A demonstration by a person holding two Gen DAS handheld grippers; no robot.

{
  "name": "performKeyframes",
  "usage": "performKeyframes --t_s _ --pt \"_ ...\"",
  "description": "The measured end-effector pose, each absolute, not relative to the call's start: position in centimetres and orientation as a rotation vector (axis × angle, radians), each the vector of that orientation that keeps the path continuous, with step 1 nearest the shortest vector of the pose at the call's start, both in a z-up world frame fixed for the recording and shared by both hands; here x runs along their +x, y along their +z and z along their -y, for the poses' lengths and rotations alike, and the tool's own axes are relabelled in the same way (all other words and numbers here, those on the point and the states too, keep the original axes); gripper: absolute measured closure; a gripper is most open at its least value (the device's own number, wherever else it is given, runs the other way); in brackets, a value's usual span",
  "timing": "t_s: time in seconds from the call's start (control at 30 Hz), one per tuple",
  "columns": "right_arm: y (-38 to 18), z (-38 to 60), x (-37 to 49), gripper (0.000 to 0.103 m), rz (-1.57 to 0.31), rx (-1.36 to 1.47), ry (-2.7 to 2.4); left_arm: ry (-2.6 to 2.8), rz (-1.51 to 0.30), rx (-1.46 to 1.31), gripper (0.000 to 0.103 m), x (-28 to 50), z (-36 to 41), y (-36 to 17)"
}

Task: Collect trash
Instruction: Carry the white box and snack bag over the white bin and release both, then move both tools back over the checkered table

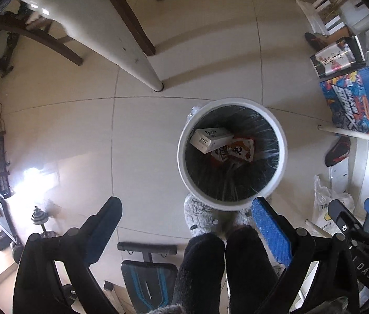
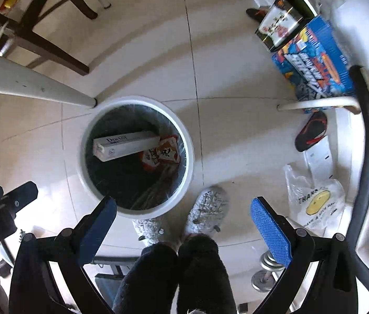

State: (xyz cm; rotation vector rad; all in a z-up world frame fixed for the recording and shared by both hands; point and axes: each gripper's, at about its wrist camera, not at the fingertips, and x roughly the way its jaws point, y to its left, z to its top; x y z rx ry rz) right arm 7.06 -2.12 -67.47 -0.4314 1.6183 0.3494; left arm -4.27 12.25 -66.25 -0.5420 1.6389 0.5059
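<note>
Soft daylight fills both views. Glare burns out the lower left floor (image 1: 35,180) in the left view. Edges curve and darken; slight blur throughout.

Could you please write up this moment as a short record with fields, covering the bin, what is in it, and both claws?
bin: white round trash bin with dark liner, standing on the tiled floor
contents: long white carton lying on top of an orange-and-white carton
left claw: open, nothing between the fingers, pointing down beside the bin
right claw: open, nothing held, above the person's grey slippers
nearby: white table leg by the bin; plastic bag on the floor
</note>
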Motion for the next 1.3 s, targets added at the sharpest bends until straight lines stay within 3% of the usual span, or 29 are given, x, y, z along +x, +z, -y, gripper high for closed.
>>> performKeyframes --t_s 0.53,0.83,1.13,1.3 --pt "-46.0 2.2 4.4 0.000 -1.578 -0.409 0.430 0.451 -1.585 -0.559 0.002 -7.9 -10.3 -47.8" --pt "-33.9 2.9 4.5 0.000 -1.548 -0.261 0.450 0.464 -1.440 -0.515 0.002 -6.0 -11.3 -38.0" --pt "-25.6 3.3 15.9 0.000 -1.441 -0.081 0.381 0.530 -1.283 -0.375 0.002 6.2 -13.4 -32.4" --pt "-26.3 4.8 26.4 0.000 -1.418 -0.051 0.284 0.571 -1.292 -0.349 0.002 13.8 -13.9 -33.3"
